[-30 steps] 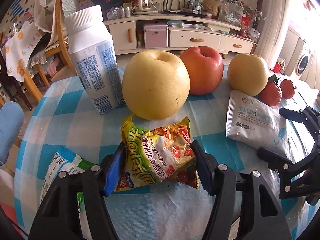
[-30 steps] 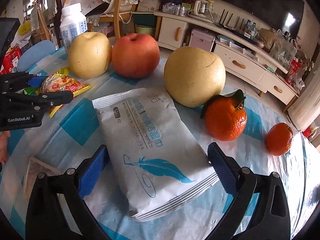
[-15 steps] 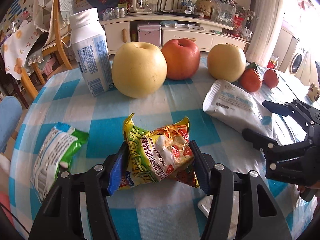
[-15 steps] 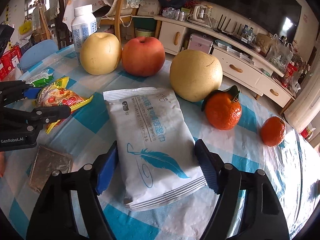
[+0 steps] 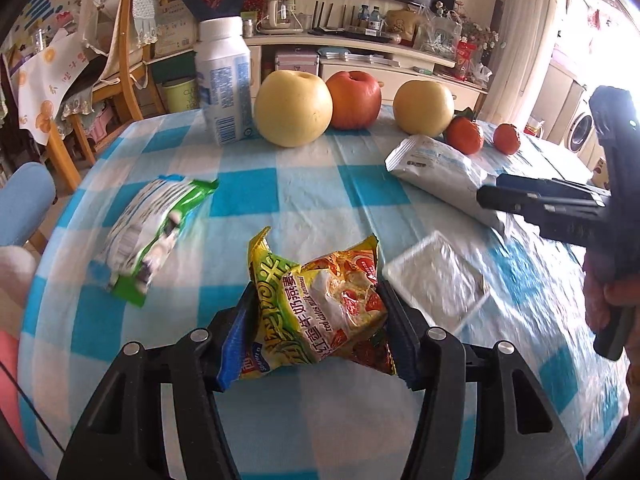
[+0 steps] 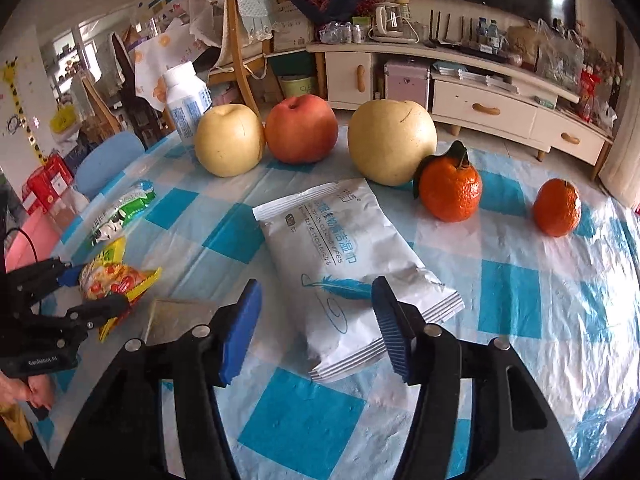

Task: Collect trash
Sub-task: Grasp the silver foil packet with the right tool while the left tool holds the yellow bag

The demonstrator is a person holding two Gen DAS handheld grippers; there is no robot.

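Observation:
My left gripper is shut on a crumpled yellow snack wrapper, held just above the checked tablecloth; the same grip shows in the right wrist view, the wrapper in the gripper. My right gripper is closing around the near end of a white wipes pack. The right pad is at the pack's edge and the left pad stands clear of it. A green-and-white wrapper and a flat silvery packet lie on the cloth.
Along the far side stand a white bottle, two yellow pears, a red apple and two tangerines. Wooden chairs and a blue seat sit beyond the table's left edge.
The left gripper has drawn back toward the near edge with the yellow wrapper, so the fruit looks farther off. The right gripper's jaws have narrowed from wide open around the wipes pack.

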